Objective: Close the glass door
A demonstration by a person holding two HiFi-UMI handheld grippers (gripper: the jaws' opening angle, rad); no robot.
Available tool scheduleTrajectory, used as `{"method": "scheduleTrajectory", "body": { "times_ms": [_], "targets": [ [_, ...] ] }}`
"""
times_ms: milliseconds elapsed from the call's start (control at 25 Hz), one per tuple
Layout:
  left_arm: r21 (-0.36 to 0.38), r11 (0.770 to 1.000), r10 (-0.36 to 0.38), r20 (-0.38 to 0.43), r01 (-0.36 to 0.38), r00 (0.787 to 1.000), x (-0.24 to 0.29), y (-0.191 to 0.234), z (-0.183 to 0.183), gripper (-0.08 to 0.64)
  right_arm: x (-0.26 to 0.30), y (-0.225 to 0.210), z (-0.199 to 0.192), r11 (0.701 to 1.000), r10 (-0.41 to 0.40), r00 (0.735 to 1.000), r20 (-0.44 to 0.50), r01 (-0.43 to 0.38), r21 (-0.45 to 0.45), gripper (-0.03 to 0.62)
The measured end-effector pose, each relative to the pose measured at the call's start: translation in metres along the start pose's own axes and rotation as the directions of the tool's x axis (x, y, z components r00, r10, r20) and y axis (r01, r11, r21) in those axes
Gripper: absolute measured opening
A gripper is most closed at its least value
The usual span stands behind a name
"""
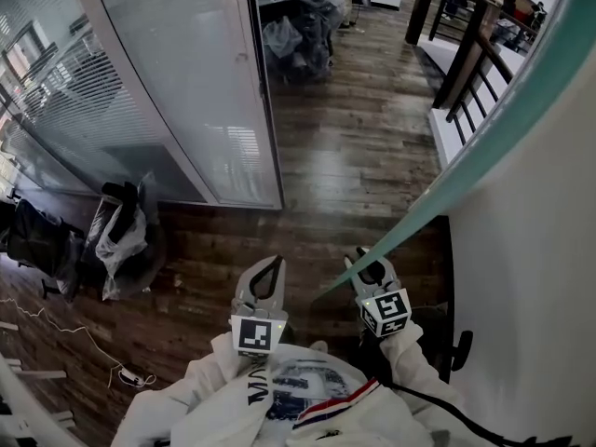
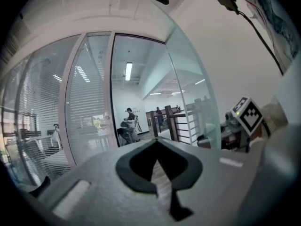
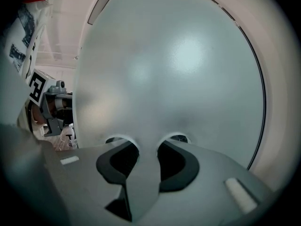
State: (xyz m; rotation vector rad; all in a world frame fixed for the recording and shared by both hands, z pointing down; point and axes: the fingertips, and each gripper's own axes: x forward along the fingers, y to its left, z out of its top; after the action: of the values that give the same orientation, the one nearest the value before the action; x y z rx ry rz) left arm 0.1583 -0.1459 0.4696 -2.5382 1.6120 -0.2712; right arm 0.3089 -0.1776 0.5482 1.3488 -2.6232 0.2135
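Right gripper (image 3: 146,149) on glass door (image 3: 178,69)

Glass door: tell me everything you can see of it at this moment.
The door is a frosted, whitish glass pane with a bare greenish edge. It stands open over the wood floor, and its edge runs diagonally through the head view. The right gripper straddles that edge, and glass fills the gap between its jaws. The left gripper is shut and clear of the door.
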Motion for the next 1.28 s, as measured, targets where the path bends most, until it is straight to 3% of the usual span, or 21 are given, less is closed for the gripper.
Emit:
{"method": "scheduleTrajectory", "body": {
  "times_ms": [400,760,1000,1280],
  "targets": [
    [0.014,1.000,0.012,-0.005,-0.012,1.000,0.031,0.070,-0.012,0.003,0.067,0.001,0.012,0.999,-0.052,0.998,-0.019,0.053,0.012,0.124],
    [-0.024,0.999,0.021,0.013,-0.020,1.000,0.052,0.134,-0.026,0.002,0.129,-0.009,0.028,0.994,-0.105,0.994,-0.026,0.106,0.026,0.124],
    [0.019,1.000,0.012,-0.007,-0.012,1.000,0.060,0.178,-0.036,0.002,0.167,-0.018,0.036,0.987,-0.157,0.987,-0.021,0.158,0.042,0.124],
    [-0.030,0.998,0.049,0.018,-0.049,0.999,0.061,0.221,-0.046,0.003,0.205,-0.031,0.045,0.977,-0.207,0.978,-0.038,0.209,0.051,0.124]
  ]
}}
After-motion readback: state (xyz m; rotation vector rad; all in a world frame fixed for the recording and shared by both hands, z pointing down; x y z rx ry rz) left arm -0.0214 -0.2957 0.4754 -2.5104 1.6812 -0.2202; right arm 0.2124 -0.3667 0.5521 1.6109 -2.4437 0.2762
